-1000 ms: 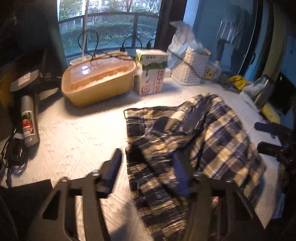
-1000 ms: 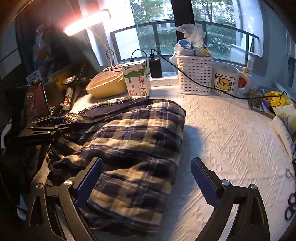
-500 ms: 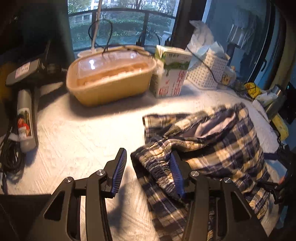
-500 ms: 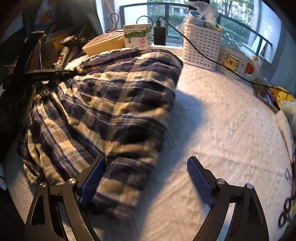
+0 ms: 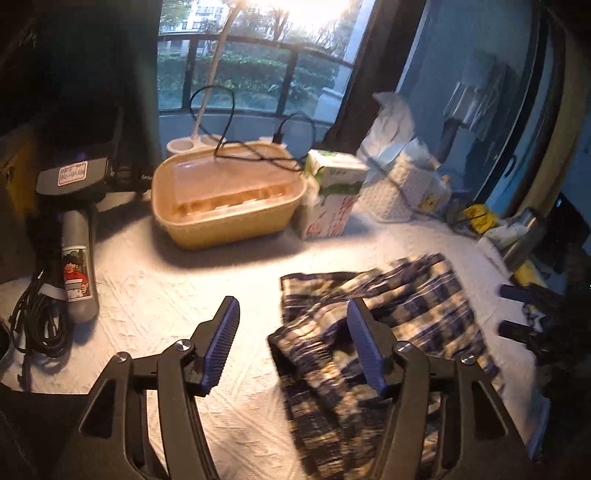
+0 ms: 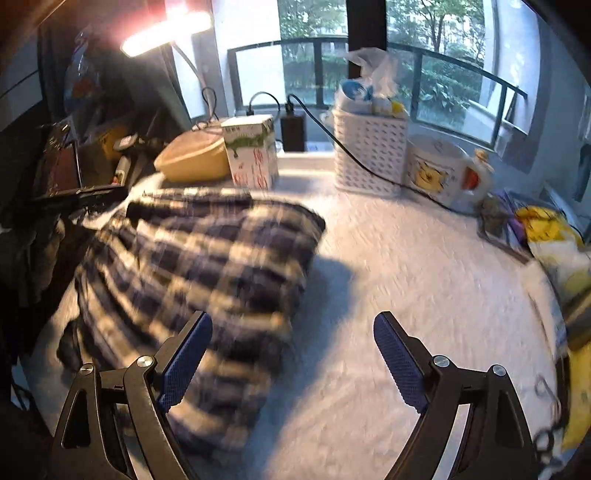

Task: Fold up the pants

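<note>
The blue and cream plaid pants (image 5: 413,325) lie bunched and partly folded on the white textured tablecloth (image 5: 155,295). My left gripper (image 5: 293,343) is open above the pants' left edge, its right finger over the cloth and holding nothing. In the right wrist view the pants (image 6: 207,258) fill the left half. My right gripper (image 6: 291,354) is open and empty by the pants' near right edge, its left finger over the fabric. The right gripper's fingers (image 5: 517,310) show at the left view's far right.
A yellow lidded tub (image 5: 229,195), a milk carton (image 5: 332,195) and a white basket (image 6: 369,155) stand along the back by the window. A bear mug (image 6: 443,173) is at the back right. A hair dryer (image 5: 74,229) and cables lie at the left. A lamp (image 6: 166,33) shines above.
Both grippers have lifted and pulled back from the pants. The left gripper has let the pants edge drop and opened wider. The right gripper has risen from the fold.
</note>
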A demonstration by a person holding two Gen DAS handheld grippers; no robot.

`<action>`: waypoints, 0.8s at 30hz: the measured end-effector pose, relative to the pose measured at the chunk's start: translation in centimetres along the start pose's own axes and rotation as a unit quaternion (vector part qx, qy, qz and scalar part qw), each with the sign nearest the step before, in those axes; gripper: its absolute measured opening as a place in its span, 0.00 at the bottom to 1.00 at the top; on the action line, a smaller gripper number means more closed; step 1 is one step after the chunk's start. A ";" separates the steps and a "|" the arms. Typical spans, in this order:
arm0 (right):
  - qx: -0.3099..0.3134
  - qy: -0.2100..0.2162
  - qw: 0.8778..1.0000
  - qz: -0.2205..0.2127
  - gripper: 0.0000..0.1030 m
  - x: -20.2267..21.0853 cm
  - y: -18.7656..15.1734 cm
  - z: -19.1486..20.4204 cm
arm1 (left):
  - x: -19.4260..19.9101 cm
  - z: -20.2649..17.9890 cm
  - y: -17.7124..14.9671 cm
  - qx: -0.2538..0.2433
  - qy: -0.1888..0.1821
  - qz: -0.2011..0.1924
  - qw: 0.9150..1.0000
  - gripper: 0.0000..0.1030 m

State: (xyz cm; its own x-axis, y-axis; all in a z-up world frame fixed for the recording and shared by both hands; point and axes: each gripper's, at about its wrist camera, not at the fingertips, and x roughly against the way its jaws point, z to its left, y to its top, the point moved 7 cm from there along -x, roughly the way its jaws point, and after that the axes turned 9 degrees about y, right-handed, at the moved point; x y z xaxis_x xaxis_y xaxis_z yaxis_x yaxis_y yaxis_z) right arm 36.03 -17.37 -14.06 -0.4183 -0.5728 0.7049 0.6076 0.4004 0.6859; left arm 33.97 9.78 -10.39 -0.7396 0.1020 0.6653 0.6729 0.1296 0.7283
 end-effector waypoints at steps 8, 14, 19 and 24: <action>-0.026 0.024 0.999 0.020 0.14 -7.5 3.2 -1.2 | -4.7 -0.5 -1.4 -0.007 0.009 0.068 0.998 0.61; -0.023 0.016 0.999 0.038 0.14 -10.2 3.6 -2.2 | -7.9 -0.1 -2.0 -0.010 0.019 0.095 0.995 0.62; -0.026 0.012 0.999 0.034 0.14 -11.0 4.0 -2.8 | -8.9 -0.4 -1.7 -0.034 0.039 0.083 0.995 0.63; -0.030 0.005 0.999 0.030 0.14 -11.3 4.5 -3.2 | -9.0 -0.2 -1.2 -0.031 0.045 0.088 0.995 0.63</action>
State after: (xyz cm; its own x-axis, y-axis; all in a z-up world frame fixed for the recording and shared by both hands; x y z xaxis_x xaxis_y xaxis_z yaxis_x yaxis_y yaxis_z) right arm 45.65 -11.36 -19.49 -0.3743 -0.5561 0.7420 0.6703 0.3907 0.6309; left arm 39.85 8.48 -17.23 -0.6074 0.0280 0.7939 0.7939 0.0568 0.6054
